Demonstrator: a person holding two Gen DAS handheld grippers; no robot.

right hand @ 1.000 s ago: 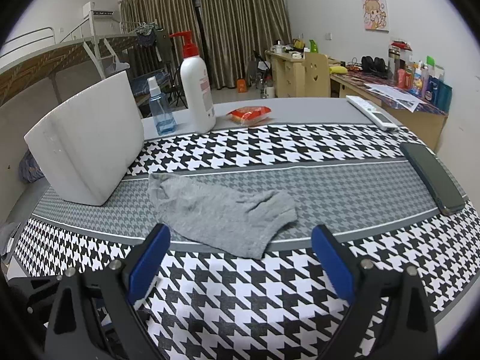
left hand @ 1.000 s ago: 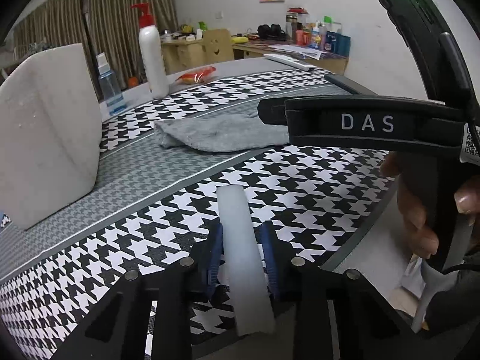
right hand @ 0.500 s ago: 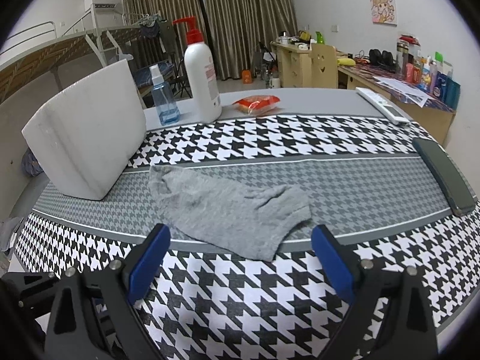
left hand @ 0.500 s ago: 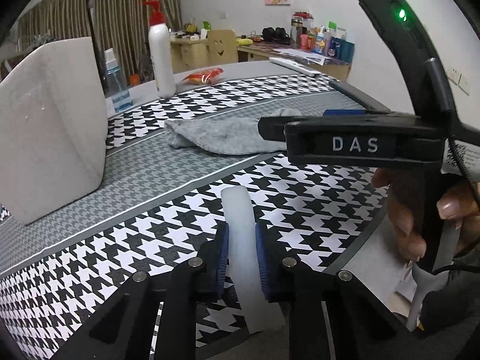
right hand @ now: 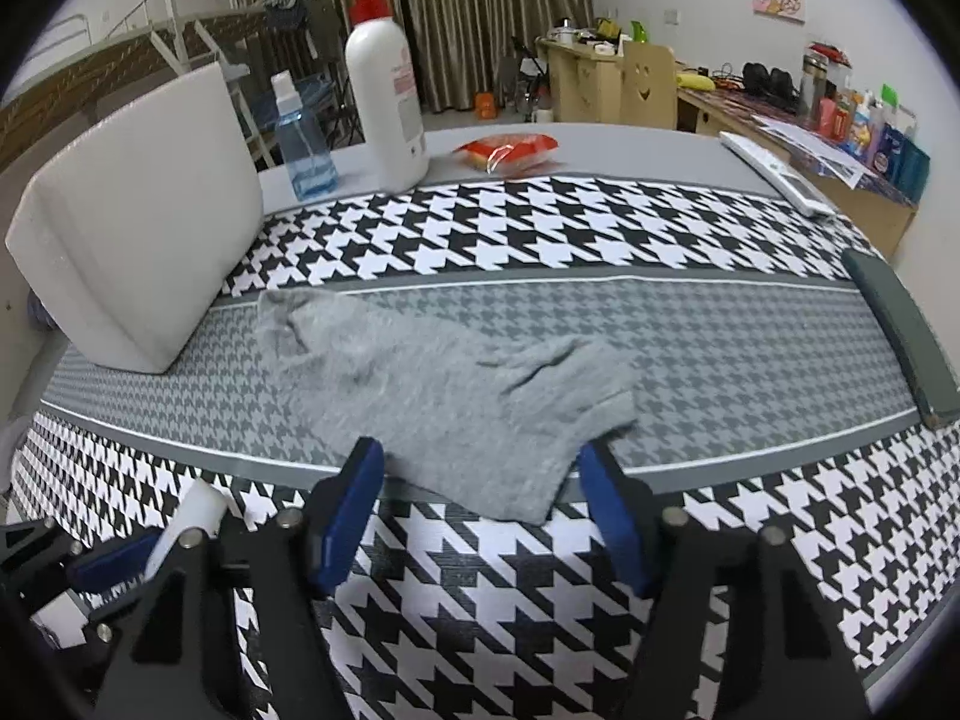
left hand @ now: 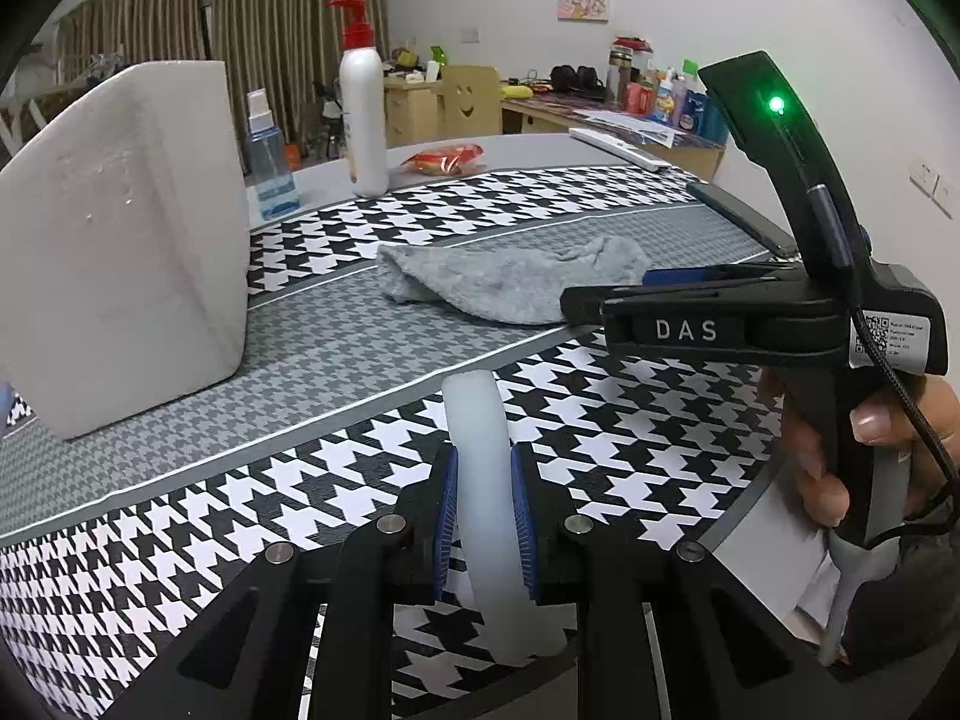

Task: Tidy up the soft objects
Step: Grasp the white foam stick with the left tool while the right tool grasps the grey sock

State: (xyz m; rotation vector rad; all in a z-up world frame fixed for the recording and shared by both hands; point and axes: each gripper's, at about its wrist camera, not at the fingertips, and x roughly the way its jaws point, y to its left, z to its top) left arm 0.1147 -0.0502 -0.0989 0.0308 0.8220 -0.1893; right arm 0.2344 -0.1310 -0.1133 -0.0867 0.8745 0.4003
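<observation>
Left hand-held gripper (left hand: 483,510) points down toward the tabletop (left hand: 630,438), clenched on a white strip (left hand: 480,480). Right hand-held gripper (right hand: 480,492), gripped by a hand (left hand: 840,456), tilts downward; its jaws have just been closing, not yet pressing the grey sock (right hand: 444,402) whose near edge lies between them.

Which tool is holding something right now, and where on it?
Left tool clamps the white strip mid-length. Right tool, just closing around the grey sock, holds nothing.

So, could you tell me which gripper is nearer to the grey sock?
Right. The right gripper straddles the grey sock's near edge, closing; the left gripper stays back, clamping a white strip.
</observation>
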